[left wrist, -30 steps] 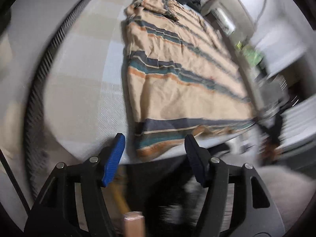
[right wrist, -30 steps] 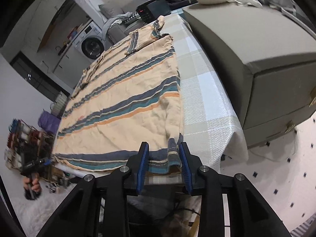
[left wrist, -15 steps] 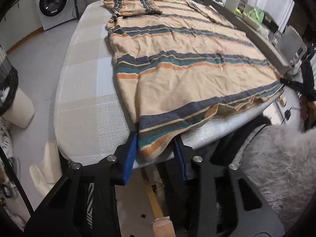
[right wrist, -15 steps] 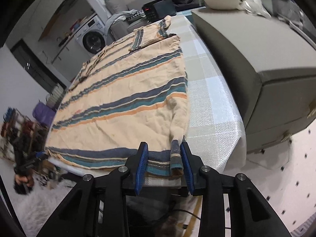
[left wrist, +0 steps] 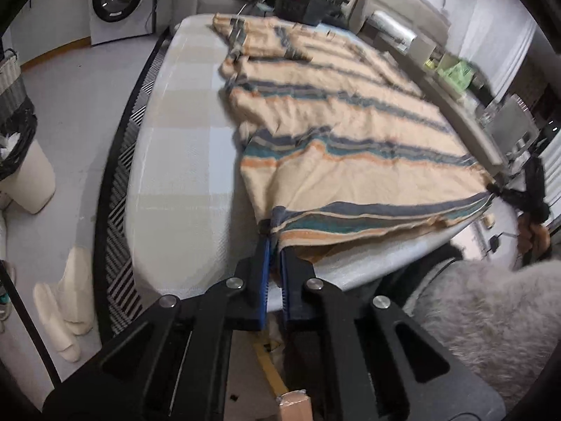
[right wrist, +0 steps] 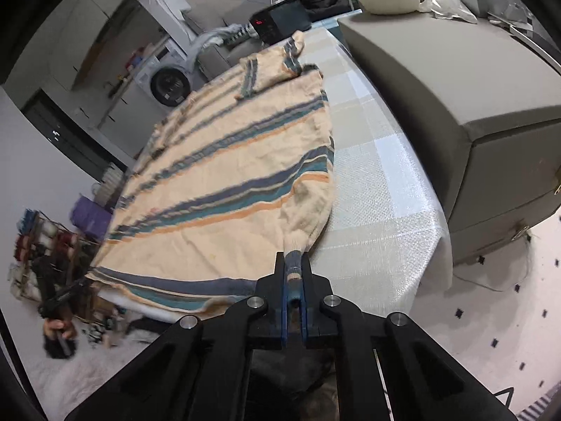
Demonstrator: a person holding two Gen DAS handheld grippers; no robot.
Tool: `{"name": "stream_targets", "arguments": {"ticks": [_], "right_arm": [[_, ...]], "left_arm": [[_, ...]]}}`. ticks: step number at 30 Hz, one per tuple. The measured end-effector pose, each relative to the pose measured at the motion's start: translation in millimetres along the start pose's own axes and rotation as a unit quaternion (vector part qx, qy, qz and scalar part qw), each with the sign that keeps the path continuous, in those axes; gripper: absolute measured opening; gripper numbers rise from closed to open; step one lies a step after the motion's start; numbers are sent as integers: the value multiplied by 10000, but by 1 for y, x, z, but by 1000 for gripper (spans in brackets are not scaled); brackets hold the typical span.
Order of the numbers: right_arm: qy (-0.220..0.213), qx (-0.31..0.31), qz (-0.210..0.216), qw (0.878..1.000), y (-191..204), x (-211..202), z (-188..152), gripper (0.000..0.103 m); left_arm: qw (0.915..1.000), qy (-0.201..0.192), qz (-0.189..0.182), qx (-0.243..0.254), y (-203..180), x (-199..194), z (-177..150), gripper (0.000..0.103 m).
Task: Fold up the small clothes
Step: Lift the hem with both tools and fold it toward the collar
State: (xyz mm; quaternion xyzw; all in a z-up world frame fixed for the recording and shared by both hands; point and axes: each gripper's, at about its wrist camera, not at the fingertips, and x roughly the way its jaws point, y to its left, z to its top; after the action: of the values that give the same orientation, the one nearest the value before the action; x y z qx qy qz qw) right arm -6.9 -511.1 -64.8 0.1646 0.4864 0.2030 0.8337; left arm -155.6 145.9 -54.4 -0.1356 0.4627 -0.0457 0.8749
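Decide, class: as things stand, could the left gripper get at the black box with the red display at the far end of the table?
Probably not at once. The left gripper is shut on the striped shirt at its near hem, and the black box sits beyond the shirt's far end. Nothing blocks the way.

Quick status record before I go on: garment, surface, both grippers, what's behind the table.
garment: striped shirt, spread flat, collar end far
surface: checked table cover
left gripper: shut on the shirt's near hem corner
right gripper: shut on the other hem corner, fabric bunched between the pads
hem: lifted slightly at both corners
behind: washing machine
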Motion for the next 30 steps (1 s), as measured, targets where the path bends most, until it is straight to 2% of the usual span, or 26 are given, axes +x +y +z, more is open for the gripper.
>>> {"name": "stream_targets", "arguments": {"ticks": [4,7,11,15,18,23,30], "right_arm": [[-417,264,726,9961,-5,-17,9,5],[-758,272,1056,9911,4,-24,20,5],[-1187,328,1366,9829,17,-27,39,5],[-1752,551,1679,9685,23,-34,64,5],[-2267,611,1698,9571,31,-36,88,5],[-2839,671,1476,9450,42,-34,124,5],[-3159,864,1290,9360,51,-16,182,5]], "left_arm": [[9978,-352,-469,-299,2,-16,9,3],[9931,-767,-739,-493,4,-31,22,3],[9896,-1117,-755,-496,2,-44,40,3],[9873,-1373,-664,-446,4,-50,64,3],[9834,-1631,-659,-455,6,-52,89,3],[9758,-2003,-731,-484,9,-45,143,3],[9644,-2372,-924,-719,28,-20,221,3]]}}
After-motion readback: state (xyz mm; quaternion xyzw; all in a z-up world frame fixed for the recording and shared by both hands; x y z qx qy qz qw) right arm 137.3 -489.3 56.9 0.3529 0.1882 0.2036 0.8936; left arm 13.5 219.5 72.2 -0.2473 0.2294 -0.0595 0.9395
